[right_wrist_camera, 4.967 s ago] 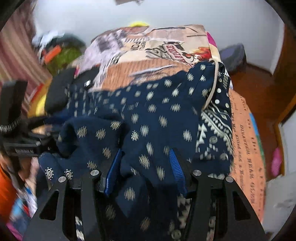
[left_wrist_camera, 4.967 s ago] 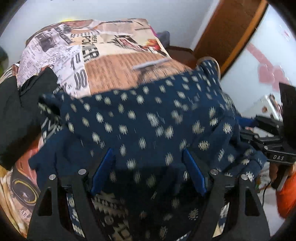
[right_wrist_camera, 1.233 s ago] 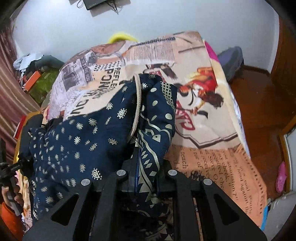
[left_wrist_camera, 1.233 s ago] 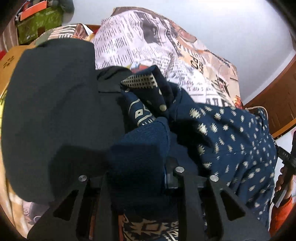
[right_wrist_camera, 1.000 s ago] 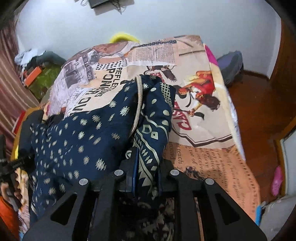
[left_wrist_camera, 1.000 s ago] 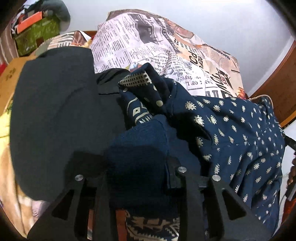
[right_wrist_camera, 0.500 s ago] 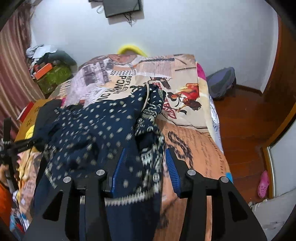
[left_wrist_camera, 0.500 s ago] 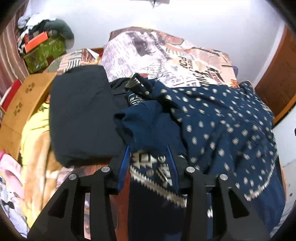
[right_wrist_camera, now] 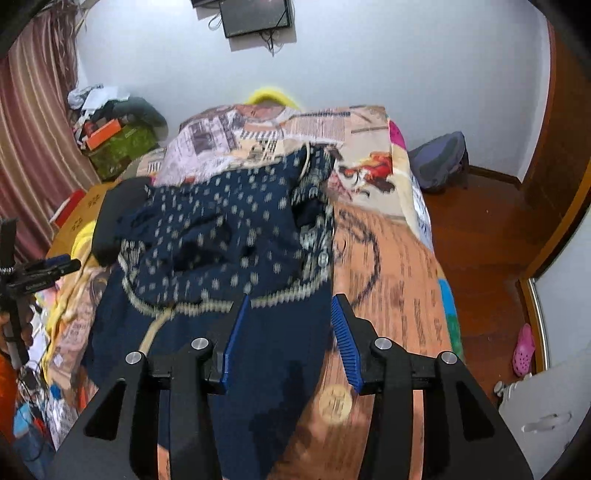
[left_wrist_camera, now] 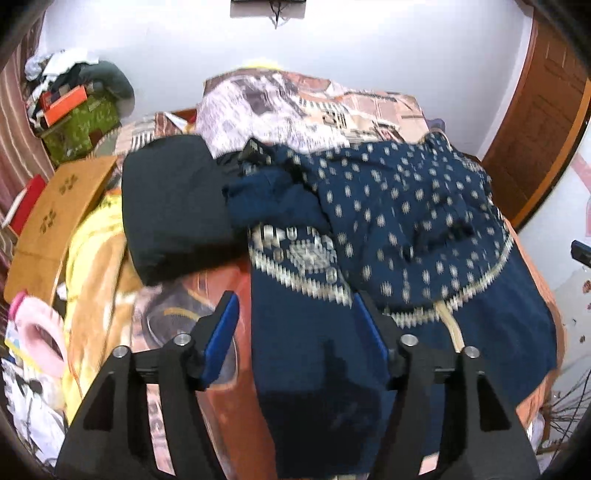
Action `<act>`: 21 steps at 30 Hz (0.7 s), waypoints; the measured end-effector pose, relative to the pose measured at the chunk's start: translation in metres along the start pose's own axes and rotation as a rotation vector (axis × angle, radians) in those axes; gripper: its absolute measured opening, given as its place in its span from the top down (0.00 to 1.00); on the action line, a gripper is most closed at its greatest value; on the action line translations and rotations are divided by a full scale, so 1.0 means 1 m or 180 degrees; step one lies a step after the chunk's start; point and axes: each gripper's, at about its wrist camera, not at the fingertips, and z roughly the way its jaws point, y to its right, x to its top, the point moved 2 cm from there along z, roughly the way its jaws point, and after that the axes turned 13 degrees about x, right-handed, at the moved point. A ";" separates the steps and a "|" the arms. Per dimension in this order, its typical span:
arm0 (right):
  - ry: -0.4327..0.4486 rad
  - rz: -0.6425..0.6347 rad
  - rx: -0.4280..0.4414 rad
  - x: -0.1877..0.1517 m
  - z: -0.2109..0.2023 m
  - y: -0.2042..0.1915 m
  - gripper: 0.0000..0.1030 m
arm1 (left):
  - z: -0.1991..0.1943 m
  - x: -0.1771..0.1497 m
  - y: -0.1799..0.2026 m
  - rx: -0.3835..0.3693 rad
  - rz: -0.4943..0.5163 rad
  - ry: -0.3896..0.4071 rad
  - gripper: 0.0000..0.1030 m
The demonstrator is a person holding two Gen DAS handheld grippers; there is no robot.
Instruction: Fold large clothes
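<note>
Overhead, from the left wrist view, the left tongs (left_wrist_camera: pixel 295 325) hang above the near edge of the bed (left_wrist_camera: pixel 388 107), tilted down and forward, blue pads spread wide and holding nothing. The navy patterned garment (left_wrist_camera: pixel 406 221) lies crumpled across the bed's middle and right, its plain dark lower part trailing toward the near edge between the spread pads. A folded black garment (left_wrist_camera: pixel 173 206) sits just left of it, touching its far-left corner. A cardboard box (left_wrist_camera: pixel 55 214) lies at the left side of the bed, and a green box (left_wrist_camera: pixel 81 129) stands far left by the wall.

From the right wrist view, the right tongs (right_wrist_camera: pixel 291 336) are likewise released, raised over the garment's near right portion (right_wrist_camera: pixel 229 236) and pointing toward the far wall. The left tongs (right_wrist_camera: pixel 55 266) appear at the left edge, gripped in the person's left hand (right_wrist_camera: pixel 16 332). A dark monitor (right_wrist_camera: pixel 255 14) hangs on the far wall; a pink shoe (right_wrist_camera: pixel 524 350) lies on the wooden floor (right_wrist_camera: pixel 480 236) at right.
</note>
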 end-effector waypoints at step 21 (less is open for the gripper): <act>-0.0294 0.1034 0.0418 -0.107 0.032 0.021 0.51 | 0.077 -0.126 -0.025 -0.1070 -0.1327 -0.1011 0.36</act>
